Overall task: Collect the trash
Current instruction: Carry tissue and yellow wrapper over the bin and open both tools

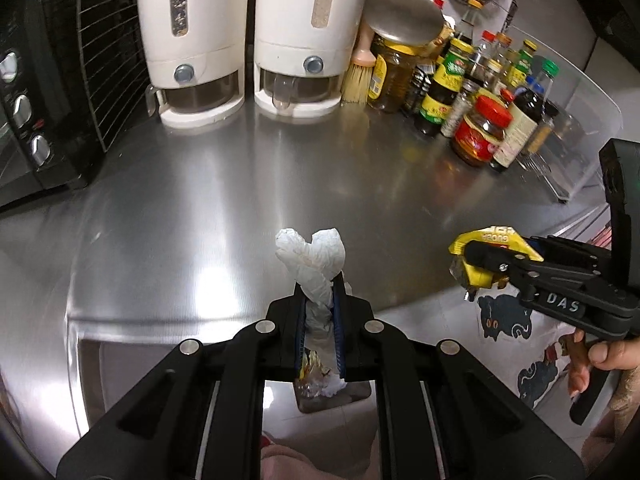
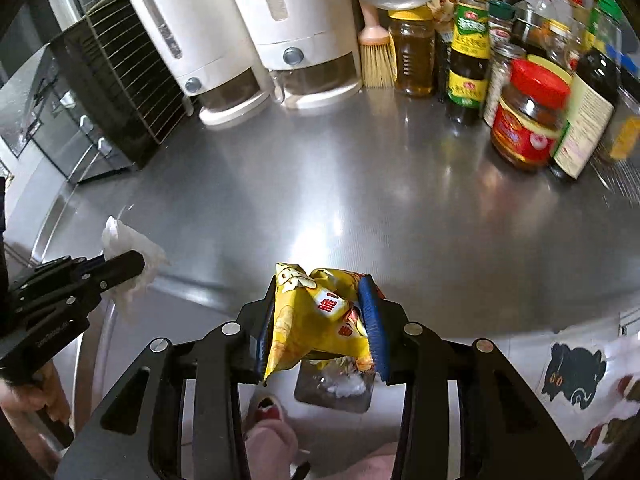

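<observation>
Two white dispensers (image 1: 244, 36) stand upper centre on the steel bench (image 1: 208, 200); oven (image 1: 44, 92) upper left, sauce bottles (image 1: 480, 92) upper right.

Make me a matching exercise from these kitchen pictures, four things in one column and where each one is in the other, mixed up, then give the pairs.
Things:
1. crumpled white tissue
2. yellow snack bag
3. red-lidded jar
4. yellow-bristled brush

Places:
A. beside the white dispensers
B. clamped in the left gripper
C. front of the bottle cluster
D. clamped in the right gripper

Pairs: 1-B, 2-D, 3-C, 4-A
</observation>
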### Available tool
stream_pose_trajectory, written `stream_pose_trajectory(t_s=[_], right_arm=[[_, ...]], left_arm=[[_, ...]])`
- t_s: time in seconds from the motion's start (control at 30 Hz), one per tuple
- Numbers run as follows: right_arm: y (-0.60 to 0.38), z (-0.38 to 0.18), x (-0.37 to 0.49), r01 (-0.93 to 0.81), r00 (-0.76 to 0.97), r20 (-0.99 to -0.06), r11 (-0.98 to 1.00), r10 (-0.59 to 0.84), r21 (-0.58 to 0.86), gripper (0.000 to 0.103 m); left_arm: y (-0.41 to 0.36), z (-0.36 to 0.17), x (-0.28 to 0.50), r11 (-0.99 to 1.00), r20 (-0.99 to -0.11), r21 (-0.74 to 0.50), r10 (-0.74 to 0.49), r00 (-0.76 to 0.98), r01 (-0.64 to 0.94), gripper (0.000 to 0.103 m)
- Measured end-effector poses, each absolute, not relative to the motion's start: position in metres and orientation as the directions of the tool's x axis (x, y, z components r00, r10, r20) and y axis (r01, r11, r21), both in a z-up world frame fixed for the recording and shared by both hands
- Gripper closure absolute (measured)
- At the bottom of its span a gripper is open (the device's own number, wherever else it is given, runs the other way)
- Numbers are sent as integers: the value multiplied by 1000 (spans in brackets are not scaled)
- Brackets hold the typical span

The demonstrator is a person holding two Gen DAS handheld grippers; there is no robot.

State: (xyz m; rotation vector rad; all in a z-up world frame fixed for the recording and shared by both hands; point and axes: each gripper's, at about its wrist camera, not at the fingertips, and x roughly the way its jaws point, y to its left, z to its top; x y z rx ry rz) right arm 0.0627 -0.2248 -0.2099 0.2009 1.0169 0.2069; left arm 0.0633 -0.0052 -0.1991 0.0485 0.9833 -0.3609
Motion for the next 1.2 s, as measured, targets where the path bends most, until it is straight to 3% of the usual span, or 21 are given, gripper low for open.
stream_pose_trajectory(t_s=[0.33, 1.2], right_arm=[[-233, -248, 12, -22, 424, -864, 957, 272, 290, 63], [-217, -390, -5, 68, 301, -926, 964, 226, 258, 63]], left_arm=[[-9, -246, 6, 915, -858, -195, -333, 390, 353, 92], [-23, -404, -17, 929, -933, -184, -268, 239, 323, 92]])
